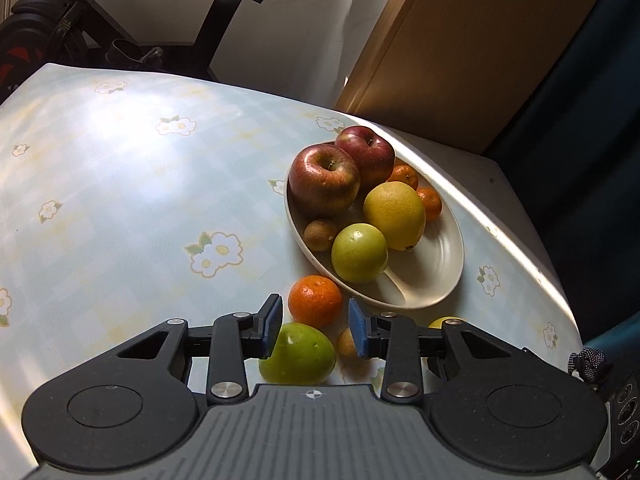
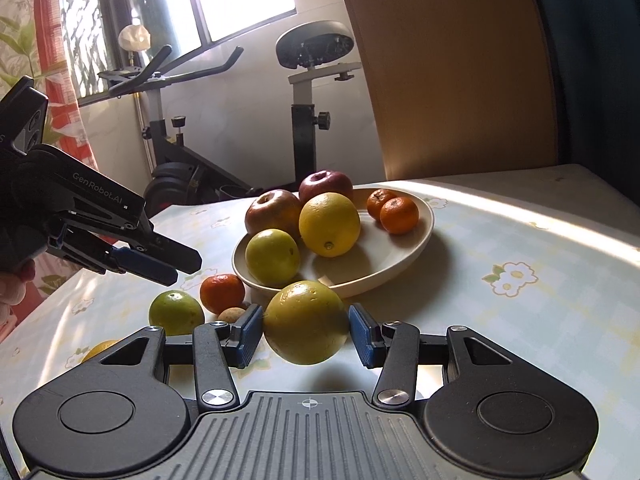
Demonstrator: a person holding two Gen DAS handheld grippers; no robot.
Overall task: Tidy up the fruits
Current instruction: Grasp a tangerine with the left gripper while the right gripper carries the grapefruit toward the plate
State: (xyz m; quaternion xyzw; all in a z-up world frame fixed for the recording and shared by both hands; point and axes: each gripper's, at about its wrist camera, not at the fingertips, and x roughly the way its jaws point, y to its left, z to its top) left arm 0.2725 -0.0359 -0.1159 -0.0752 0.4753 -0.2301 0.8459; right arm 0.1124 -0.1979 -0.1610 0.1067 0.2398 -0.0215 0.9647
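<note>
Fingers of a bare hand (image 2: 12, 284) at the left edge of the right-wrist view carry the left gripper (image 2: 176, 266), angled down to the right over a green fruit (image 2: 176, 312) on the flowered tablecloth (image 2: 520, 320); its jaws stand apart, clasping nothing. Right of that fruit lie a mandarin (image 2: 222, 292) and a small brown fruit (image 2: 231, 314). At lower centre the right gripper (image 2: 306, 334) clamps a round yellow-green citrus (image 2: 306, 322), raised off the cloth before the cream bowl (image 2: 404, 258) of apples, citrus and mandarins.
</note>
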